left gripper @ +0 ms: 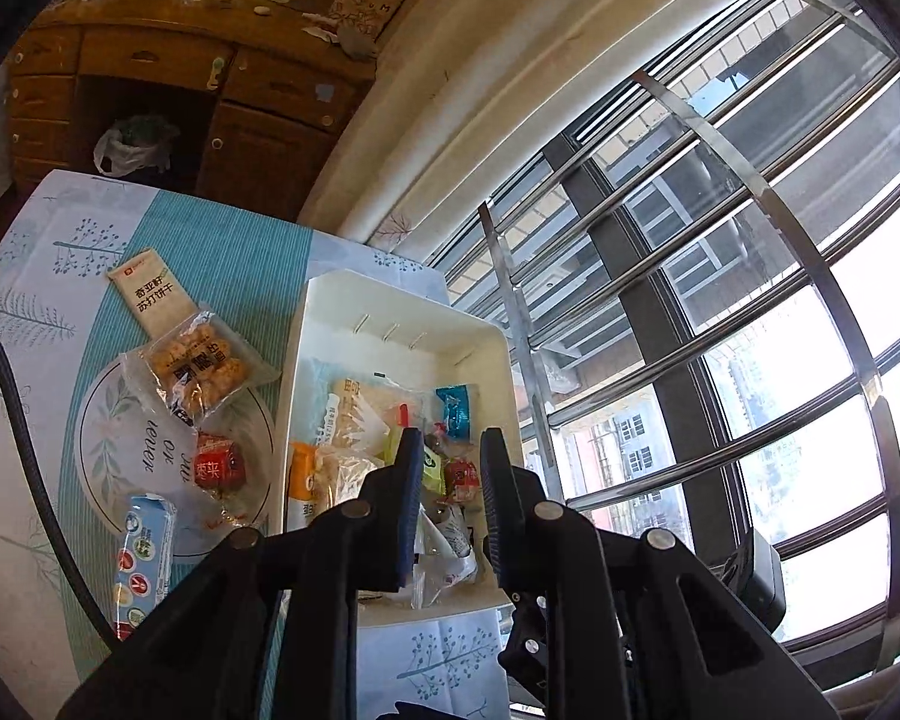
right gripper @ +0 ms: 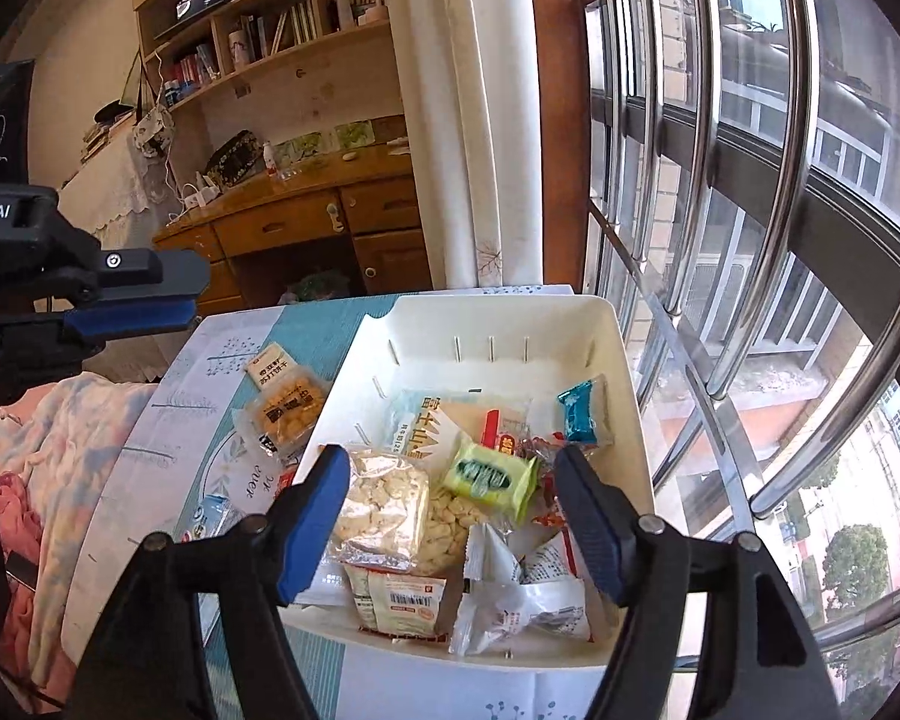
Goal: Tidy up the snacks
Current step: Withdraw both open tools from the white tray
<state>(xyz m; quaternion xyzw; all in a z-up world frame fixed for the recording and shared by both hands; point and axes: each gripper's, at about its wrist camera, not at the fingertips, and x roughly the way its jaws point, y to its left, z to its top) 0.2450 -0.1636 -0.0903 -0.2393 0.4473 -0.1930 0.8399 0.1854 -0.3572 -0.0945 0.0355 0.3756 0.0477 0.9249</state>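
Observation:
A white bin (left gripper: pixel 390 312) (right gripper: pixel 624 372) stands on the table by the window and holds several snack packs, among them a green pack (right gripper: pixel 491 475) and a teal pack (right gripper: pixel 582 409). Left of the bin lie a white cracker pack (left gripper: pixel 150 295), a clear bag of yellow puffs (left gripper: pixel 201 363), a red candy (left gripper: pixel 217 461) and a blue-white pack (left gripper: pixel 144 558). My left gripper (left gripper: pixel 450 450) hovers over the bin's near end, jaws a little apart and empty. My right gripper (right gripper: pixel 453 468) is open and empty above the bin. The left gripper also shows in the right wrist view (right gripper: pixel 144 294).
The table has a blue and white patterned cloth (left gripper: pixel 222 252). A window with metal bars (left gripper: pixel 720 240) runs along the right. A wooden desk (right gripper: pixel 306 222) and a white curtain (right gripper: pixel 450 120) stand behind the table. A pink blanket (right gripper: pixel 42 456) lies at the left.

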